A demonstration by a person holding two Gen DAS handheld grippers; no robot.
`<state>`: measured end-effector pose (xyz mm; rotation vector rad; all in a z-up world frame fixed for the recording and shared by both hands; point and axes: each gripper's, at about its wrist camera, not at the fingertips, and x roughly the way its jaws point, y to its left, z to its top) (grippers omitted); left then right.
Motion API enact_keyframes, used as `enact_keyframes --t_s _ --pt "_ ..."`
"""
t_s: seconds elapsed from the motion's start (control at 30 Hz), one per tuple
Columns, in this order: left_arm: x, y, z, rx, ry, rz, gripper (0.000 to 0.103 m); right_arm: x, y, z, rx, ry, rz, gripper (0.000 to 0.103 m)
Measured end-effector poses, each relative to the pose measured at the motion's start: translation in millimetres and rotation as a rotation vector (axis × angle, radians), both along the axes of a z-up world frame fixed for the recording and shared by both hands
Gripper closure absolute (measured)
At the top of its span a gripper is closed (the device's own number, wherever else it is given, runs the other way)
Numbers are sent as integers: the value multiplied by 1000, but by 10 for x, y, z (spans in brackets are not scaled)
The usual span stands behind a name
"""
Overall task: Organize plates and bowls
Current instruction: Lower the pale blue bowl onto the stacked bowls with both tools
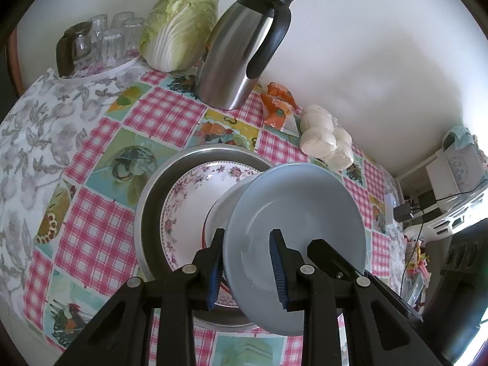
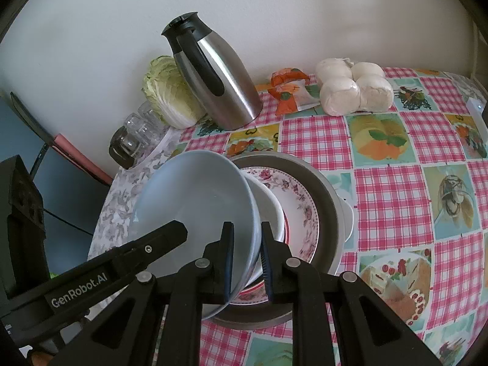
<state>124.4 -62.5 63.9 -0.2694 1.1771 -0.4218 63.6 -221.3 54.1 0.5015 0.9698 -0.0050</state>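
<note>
Both claws, left (image 1: 247, 270) & right (image 2: 246, 262), pinch opposite rims of the blue bowl (image 1: 300, 235), tilted just over the white bowl (image 2: 270, 210) w/ floral plate (image 1: 189, 195) in the pan (image 2: 328, 210), prob. for nesting.

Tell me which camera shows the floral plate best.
The left wrist view. There the floral plate shows a wide arc of its flowered rim and white centre inside the metal pan. In the right wrist view the blue bowl and a white bowl cover most of it, leaving only a rim strip.
</note>
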Motion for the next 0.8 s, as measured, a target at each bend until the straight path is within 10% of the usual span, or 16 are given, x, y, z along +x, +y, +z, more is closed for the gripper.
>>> enact_keyframes --t_s 0.8 --pt "26 24 -2 3 -16 20 72 53 20 -22 -65 -34 -12 84"
